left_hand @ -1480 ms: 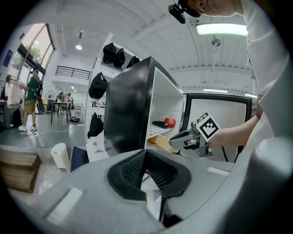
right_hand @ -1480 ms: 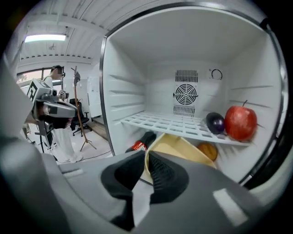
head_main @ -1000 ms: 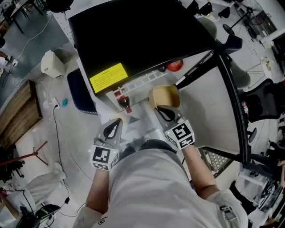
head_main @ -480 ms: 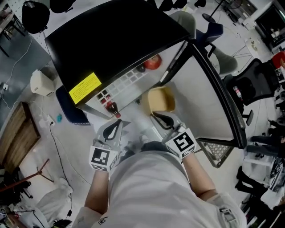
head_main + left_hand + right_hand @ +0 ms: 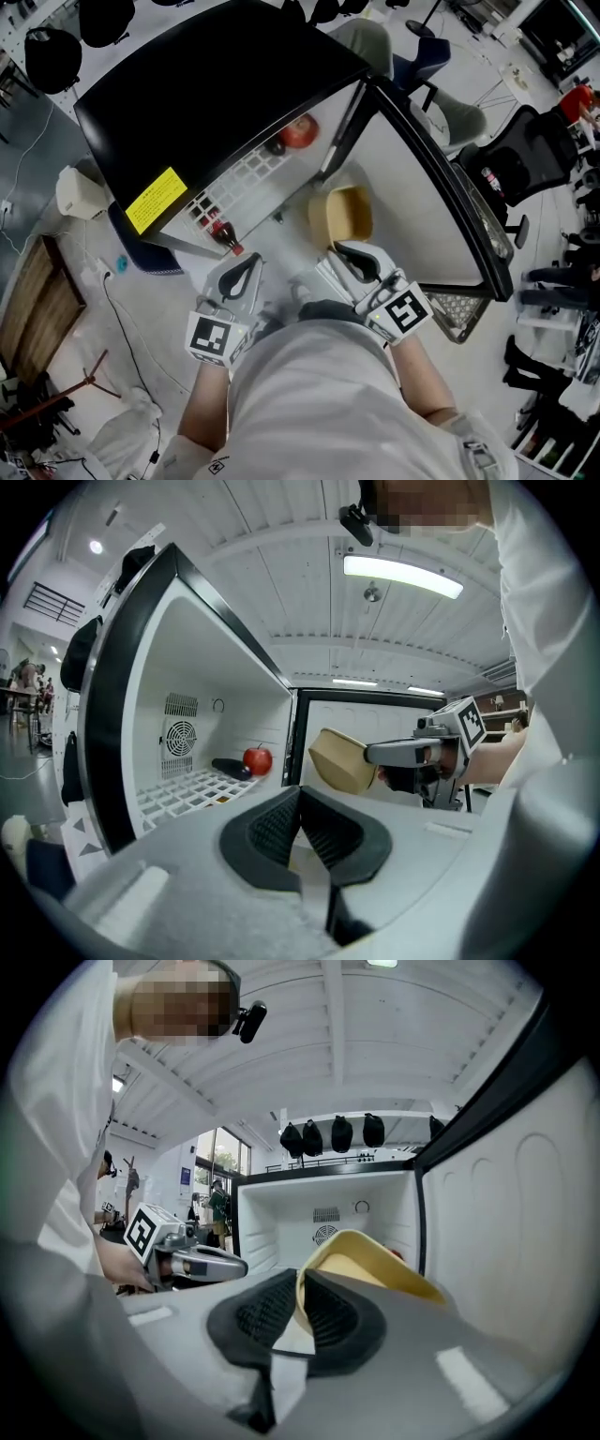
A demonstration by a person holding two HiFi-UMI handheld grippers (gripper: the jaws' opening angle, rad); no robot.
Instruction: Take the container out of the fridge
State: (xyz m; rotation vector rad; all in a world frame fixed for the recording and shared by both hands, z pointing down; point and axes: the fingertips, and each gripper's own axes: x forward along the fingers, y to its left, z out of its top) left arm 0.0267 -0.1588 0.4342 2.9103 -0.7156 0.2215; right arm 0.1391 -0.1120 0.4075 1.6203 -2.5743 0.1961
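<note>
The yellow container (image 5: pixel 341 216) hangs in front of the open fridge (image 5: pixel 216 84), tilted, just outside the white wire shelf (image 5: pixel 239 178). My right gripper (image 5: pixel 361 258) is shut on its near rim; in the right gripper view the rim (image 5: pixel 375 1260) sits pinched between the dark pads (image 5: pixel 323 1312). My left gripper (image 5: pixel 239 277) hovers to the left of it, shut and holding nothing. In the left gripper view its jaws (image 5: pixel 302 817) meet at the tips, and the container (image 5: pixel 345 759) shows beyond them on the right gripper (image 5: pixel 422 752).
A red apple (image 5: pixel 298 131) and a dark object (image 5: pixel 230 768) lie at the back of the shelf. A small cola bottle (image 5: pixel 221 232) stands at the fridge's lower front. The open door (image 5: pixel 412 187) stands to the right. Chairs and cables surround the fridge.
My right gripper has lifted the container and drawn it a little away from the shelf. The left gripper has risen too. The head view has swung, so the fridge sits further left.
</note>
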